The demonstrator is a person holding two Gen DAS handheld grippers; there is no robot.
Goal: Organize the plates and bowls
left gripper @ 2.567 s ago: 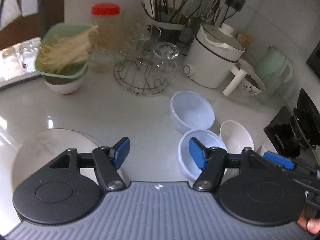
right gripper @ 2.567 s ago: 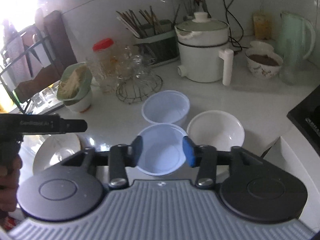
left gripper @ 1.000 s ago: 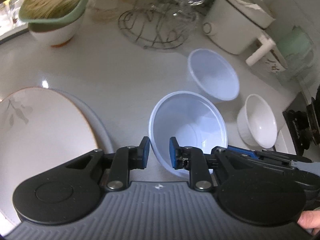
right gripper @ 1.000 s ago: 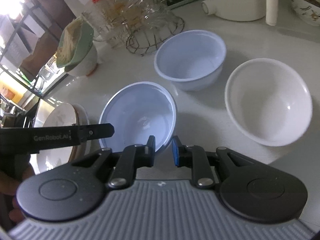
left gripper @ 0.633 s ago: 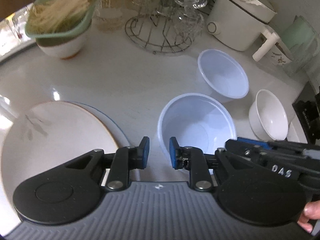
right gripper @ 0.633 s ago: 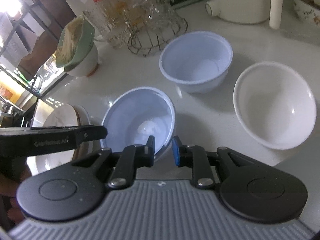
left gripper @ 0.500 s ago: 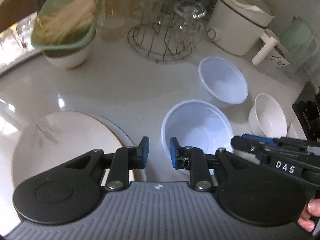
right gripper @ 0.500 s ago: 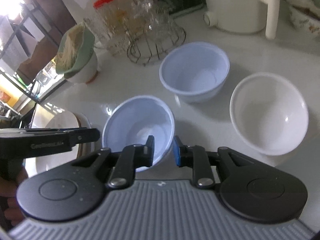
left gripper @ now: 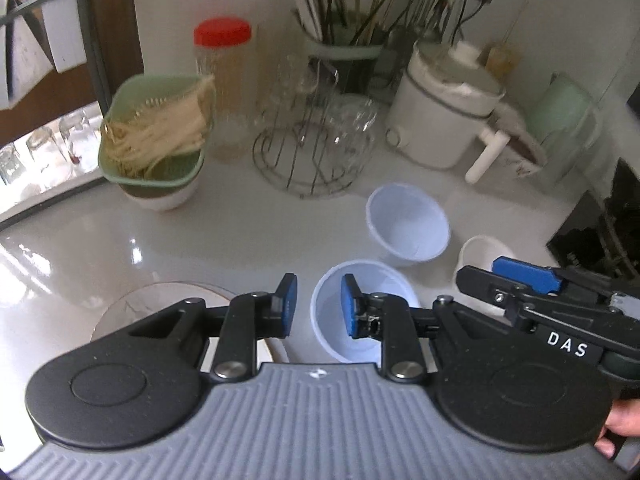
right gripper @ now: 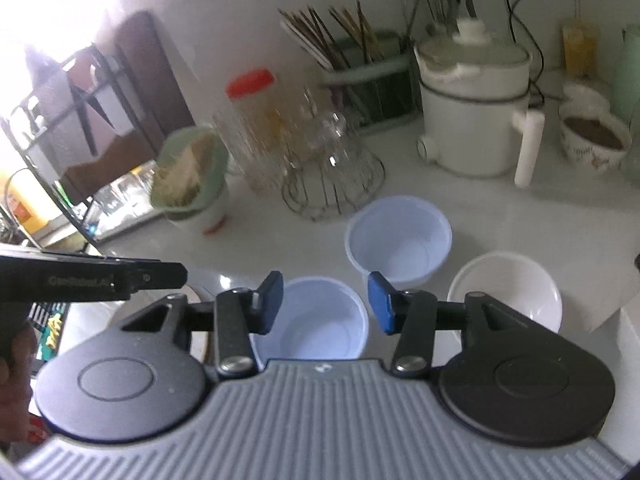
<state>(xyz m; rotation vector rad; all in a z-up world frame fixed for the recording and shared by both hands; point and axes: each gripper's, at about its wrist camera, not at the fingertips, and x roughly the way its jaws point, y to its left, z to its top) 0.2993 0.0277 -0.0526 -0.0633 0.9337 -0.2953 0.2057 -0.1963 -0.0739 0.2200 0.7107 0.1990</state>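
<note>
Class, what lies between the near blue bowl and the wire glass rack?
Only bare white counter between near blue bowl and wire glass rack, seen from the right wrist.

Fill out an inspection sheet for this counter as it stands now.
Surface: white glossy counter, glare patches.
Job's things: near blue bowl, far blue bowl and white bowl upright, apart; plate at left.
Clutter: noodle basket, glass rack, red-lidded jar, white cooker, chopstick holder.
Grippers: left claw and right claw open, holding nothing.
Cables: black cords from the wall socket.
Surroundings: tiled wall, stove edge at right.
</note>
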